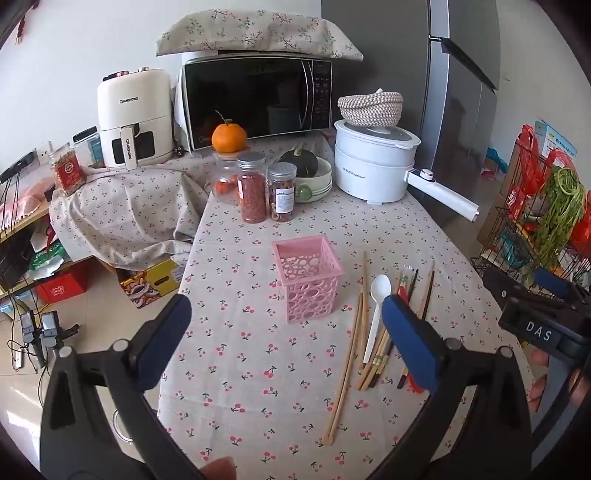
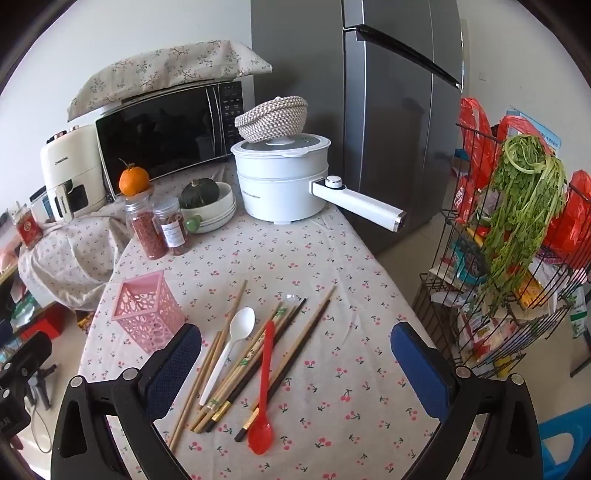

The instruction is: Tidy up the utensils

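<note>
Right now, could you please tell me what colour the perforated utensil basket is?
Pink; the basket shows best in the left wrist view.

Black tongs (image 2: 295, 350), blue pads (image 2: 419, 363)

A microwave (image 1: 255, 99) under a floral cloth (image 1: 255, 33) stands at the rear of the surface (image 1: 258, 369). Left of it: a white air fryer (image 1: 135, 118). Right of it: a white electric pot (image 1: 373, 162) bearing a woven basket (image 1: 369, 107). An orange (image 1: 229, 137) rests on a jar. A wire rack (image 2: 517, 295) holds greens (image 2: 524, 192).
</note>
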A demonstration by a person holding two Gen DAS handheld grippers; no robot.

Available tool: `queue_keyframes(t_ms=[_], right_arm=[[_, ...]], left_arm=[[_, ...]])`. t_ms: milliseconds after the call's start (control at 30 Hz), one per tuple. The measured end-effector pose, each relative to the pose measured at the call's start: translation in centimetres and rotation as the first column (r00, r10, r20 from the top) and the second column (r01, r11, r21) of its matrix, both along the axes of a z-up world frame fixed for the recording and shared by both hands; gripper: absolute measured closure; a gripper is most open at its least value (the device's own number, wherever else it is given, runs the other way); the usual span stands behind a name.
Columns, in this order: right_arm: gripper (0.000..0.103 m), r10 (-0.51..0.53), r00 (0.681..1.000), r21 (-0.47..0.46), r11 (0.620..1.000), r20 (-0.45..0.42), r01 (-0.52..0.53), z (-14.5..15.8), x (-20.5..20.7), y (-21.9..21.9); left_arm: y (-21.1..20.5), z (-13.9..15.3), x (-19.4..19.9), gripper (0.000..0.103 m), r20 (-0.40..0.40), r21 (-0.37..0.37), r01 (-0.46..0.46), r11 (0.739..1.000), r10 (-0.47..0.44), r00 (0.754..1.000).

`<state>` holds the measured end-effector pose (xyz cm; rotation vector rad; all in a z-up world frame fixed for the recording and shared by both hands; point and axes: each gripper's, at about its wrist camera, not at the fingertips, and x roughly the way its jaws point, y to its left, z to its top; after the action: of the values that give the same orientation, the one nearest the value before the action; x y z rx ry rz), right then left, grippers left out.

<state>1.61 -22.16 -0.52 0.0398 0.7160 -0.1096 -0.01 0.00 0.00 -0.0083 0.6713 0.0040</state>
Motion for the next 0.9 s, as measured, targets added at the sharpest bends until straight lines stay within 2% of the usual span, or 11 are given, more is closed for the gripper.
queue_keyframes(t_ms=[267, 900], right_arm=[[0.0, 0.002, 1.0, 0.01, 1.0, 0.001, -0.002, 0.11, 0.11, -0.2], [0.0, 0.012, 1.0, 0.013, 1.0, 0.011, -0.012, 0.43, -0.16, 0.13]], left_arm=[[0.24, -0.41, 0.74, 0.0, -0.03, -0.017, -0.003, 1.0, 0.002, 1.0], [0.44, -0.76, 0.52, 0.0, -0.03, -0.036, -0.004, 0.999, 0.003, 1.0]])
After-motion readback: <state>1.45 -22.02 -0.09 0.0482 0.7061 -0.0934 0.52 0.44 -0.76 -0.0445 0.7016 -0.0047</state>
